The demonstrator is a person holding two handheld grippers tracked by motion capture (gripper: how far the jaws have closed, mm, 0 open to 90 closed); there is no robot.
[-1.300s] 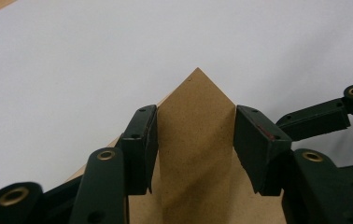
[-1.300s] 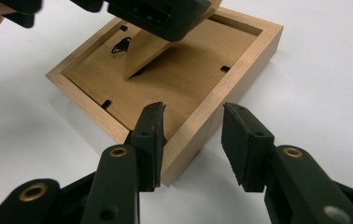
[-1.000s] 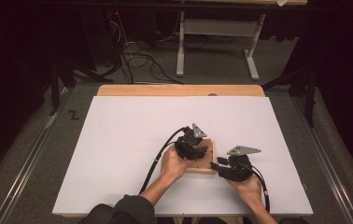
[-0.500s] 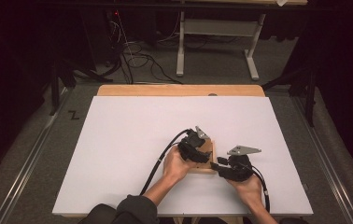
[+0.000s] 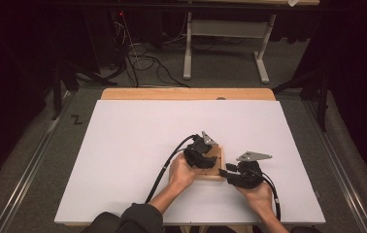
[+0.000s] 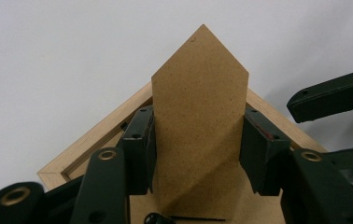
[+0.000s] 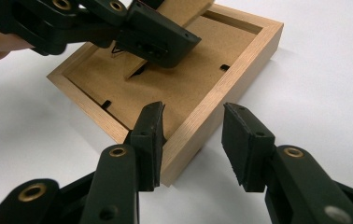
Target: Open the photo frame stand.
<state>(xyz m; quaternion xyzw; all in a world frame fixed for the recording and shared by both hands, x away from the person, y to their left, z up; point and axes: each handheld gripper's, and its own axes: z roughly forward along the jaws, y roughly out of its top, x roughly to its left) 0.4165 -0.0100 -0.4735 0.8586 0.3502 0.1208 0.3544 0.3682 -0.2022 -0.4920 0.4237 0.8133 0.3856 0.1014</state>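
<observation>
A wooden picture frame (image 5: pixel 219 171) lies face down on the white table, its brown backing board (image 7: pixel 188 79) up. Its fibreboard stand (image 6: pixel 200 93) is tilted up from the back. My left gripper (image 6: pixel 198 149) has just been closing; both pads now press on the stand's side edges. In the high view the left gripper (image 5: pixel 205 154) sits over the frame. My right gripper (image 7: pixel 191 135) straddles the frame's near rail (image 7: pixel 212 107). One pad is over the backing and the other is outside the rail, with a gap. The right gripper (image 5: pixel 229 171) lies at the frame's right edge.
The white table top (image 5: pixel 138 145) has free room to the left and back. A bare wooden strip (image 5: pixel 186 93) runs along the far edge. Black cables (image 5: pixel 164 170) trail from both grippers toward the person. Table legs and loose cables stand on the floor beyond.
The left gripper has shifted slightly over the frame. The right hand and the frame have kept still.
</observation>
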